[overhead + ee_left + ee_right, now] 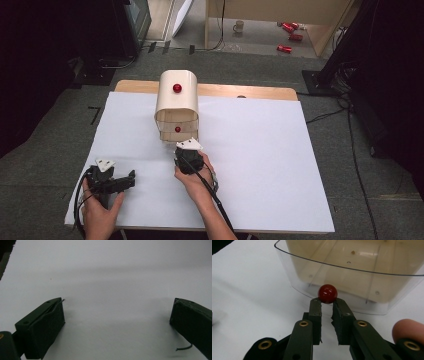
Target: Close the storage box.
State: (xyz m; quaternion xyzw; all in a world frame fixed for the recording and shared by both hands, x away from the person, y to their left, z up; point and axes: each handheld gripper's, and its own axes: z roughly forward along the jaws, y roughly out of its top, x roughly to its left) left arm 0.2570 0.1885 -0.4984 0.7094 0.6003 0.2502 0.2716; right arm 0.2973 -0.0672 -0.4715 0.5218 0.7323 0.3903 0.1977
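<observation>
A white-covered table (260,165) holds a small cream drawer cabinet (176,102) at upper centre of the frame. The right tongs (327,300) are clenched on the red ball knob (327,293) of its clear bottom drawer (352,277), which appears pulled out. At lower left of the high view, the left tongs (131,179) sit released, jaws spread wide over bare white surface.
</observation>
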